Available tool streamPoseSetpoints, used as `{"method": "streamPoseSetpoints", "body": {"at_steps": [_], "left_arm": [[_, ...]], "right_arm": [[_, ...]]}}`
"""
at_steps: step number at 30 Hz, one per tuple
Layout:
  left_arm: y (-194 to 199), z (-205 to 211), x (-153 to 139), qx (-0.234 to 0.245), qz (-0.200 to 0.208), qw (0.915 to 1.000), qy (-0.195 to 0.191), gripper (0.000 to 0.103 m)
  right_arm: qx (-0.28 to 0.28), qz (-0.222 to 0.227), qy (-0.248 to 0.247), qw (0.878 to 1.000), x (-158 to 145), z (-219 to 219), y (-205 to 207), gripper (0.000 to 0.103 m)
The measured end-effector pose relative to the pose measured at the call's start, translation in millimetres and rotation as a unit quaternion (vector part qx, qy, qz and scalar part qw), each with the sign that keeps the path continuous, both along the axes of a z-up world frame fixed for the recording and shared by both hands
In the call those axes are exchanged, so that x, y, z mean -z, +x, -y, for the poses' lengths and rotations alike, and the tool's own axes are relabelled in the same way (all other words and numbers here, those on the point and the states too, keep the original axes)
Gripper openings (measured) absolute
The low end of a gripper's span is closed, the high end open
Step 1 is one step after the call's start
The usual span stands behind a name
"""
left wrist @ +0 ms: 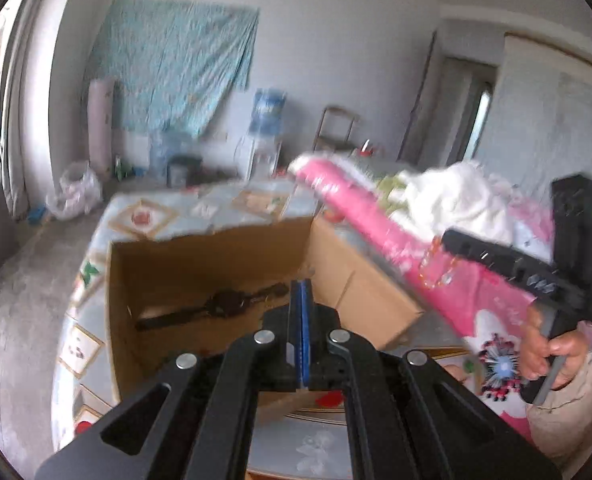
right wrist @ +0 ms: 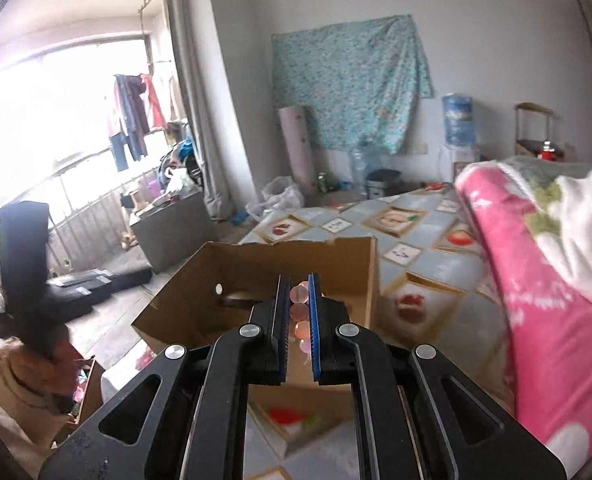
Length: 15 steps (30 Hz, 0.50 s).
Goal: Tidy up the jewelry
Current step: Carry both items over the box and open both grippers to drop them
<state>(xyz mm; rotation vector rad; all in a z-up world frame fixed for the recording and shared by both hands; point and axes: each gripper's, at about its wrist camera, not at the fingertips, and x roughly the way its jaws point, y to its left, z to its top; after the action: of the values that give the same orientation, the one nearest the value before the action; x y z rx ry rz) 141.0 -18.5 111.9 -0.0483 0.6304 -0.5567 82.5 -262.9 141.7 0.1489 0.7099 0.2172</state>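
While both grippers hung above the table, the scene held these items.

Left gripper: jaws pressed fully together, blue pads touching, nothing between them. It pointed down toward the open box.

Right gripper: jaws nearly together, clamped on a bead bracelet of pale pink, translucent round beads. The string of beads ran lengthwise between the blue pads. In the left wrist view this gripper appeared at the right, held by a hand in a beige sleeve, with the bracelet dangling as a loop from its tip, in front of the pink blanket.

Cardboard box: brown, open-topped, far edge torn and ragged, standing on the table below both grippers. One side wall had a small round hole.

Wristwatch: dark, strap stretched out flat, lying on the box floor toward the far side. Blurred; no finer detail could be told.

Table: covered by a pale blue cloth printed with framed fruit pictures.

Pink blanket: white-patterned, heaped along the right side of the table, with a white cloth on top.

Far wall: a teal patterned sheet hanging, a rolled mat leaning upright at its left, a water dispenser bottle to its right.

Far left, right wrist view: a bright window with clothes hung on a line.
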Motion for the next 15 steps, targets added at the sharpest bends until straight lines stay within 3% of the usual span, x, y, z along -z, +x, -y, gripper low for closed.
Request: {"method": "streamPoseSetpoints", "body": {"at_steps": [6,8,11,15], "left_arm": [[52.5,9.8,52.6,0.002,-0.135,0.9906,-0.022,0.000],[56.7,11.0,61.1,0.003,-0.155,0.9875,-0.029,0.003],[60.4,12.5,69.3,0.004,-0.167,0.9857,-0.019,0.031],[61.9,11.2,75.2,0.004,-0.169,0.9854,-0.020,0.039]], "right_arm": [[-0.012,-0.064,0.015,0.998,37.5,3.1,44.8,0.007],[-0.013,-0.076,0.015,0.997,44.5,3.2,51.8,0.007],[-0.015,-0.088,0.014,0.996,51.2,3.0,51.6,0.007],[-0.022,-0.108,0.013,0.994,59.3,3.3,60.7,0.007]]}}
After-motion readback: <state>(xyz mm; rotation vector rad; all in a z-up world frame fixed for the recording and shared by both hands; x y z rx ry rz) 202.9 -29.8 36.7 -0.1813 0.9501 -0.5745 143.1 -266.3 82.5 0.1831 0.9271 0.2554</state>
